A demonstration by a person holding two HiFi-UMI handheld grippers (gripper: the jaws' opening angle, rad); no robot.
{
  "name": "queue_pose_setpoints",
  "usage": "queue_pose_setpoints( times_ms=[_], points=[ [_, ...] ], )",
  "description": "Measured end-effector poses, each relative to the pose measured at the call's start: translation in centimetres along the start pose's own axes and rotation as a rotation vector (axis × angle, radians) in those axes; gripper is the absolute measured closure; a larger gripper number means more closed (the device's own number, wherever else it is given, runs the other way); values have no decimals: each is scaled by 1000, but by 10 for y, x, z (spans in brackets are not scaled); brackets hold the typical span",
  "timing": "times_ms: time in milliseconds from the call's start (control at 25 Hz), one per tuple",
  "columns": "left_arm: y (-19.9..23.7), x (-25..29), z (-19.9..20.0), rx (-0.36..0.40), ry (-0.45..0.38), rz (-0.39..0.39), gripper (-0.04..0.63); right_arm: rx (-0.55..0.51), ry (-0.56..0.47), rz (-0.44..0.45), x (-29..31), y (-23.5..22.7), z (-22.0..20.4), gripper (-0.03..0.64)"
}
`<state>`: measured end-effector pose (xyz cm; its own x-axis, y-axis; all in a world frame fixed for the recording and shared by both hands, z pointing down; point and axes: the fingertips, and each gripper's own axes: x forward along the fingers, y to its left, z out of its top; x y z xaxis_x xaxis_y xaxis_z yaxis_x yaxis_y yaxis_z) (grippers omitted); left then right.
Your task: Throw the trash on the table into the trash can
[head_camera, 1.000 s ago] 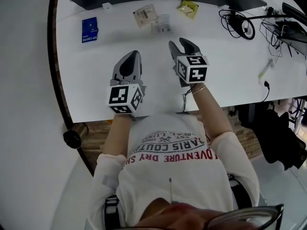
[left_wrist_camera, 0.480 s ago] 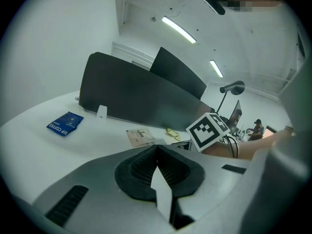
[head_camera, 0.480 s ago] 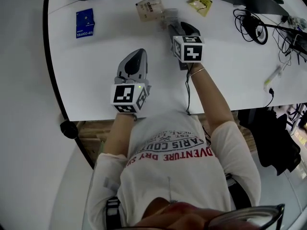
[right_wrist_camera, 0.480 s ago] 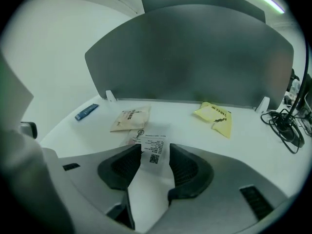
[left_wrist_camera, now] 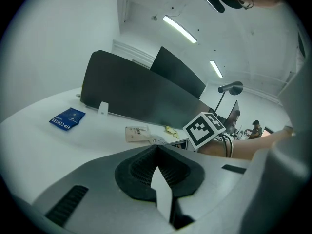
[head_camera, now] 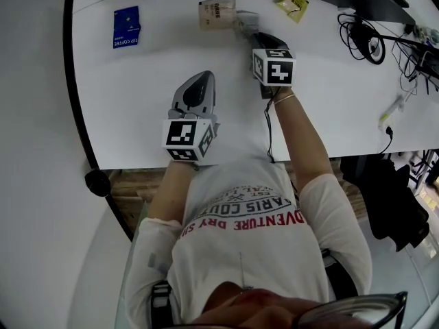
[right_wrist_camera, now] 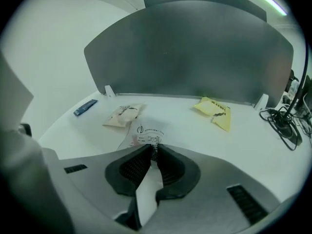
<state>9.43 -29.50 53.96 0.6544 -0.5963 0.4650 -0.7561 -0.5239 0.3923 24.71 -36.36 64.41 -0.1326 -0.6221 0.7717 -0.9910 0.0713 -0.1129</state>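
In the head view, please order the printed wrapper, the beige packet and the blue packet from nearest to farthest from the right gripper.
1. printed wrapper: between the closing jaws of the right gripper.
2. beige packet: just left of it.
3. blue packet: far left.

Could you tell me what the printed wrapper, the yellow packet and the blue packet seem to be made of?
Printed wrapper, in the right gripper, whose jaws are closing: likely thin translucent plastic film; it looks see-through and its edges crinkle.
Yellow packet: glossy plastic or foil, creased with highlights.
Blue packet: flat, matte-looking; paper or laminate, unclear.
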Motion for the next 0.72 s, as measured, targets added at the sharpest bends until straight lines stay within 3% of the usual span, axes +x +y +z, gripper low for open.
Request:
queue_pose_setpoints(
  times_ms=[200,400,720],
  points=[
    [-6,-12,-3,1,-8,-16,572,72,1,6,-25,2,-15,563],
    [-26,-34,4,6,-51,9,572,93,-93,49,-82,14,-12,565],
    [-68,-79,3,-14,-178,139,572,-58,-201,247,-163,60,-9,565]
  ],
)
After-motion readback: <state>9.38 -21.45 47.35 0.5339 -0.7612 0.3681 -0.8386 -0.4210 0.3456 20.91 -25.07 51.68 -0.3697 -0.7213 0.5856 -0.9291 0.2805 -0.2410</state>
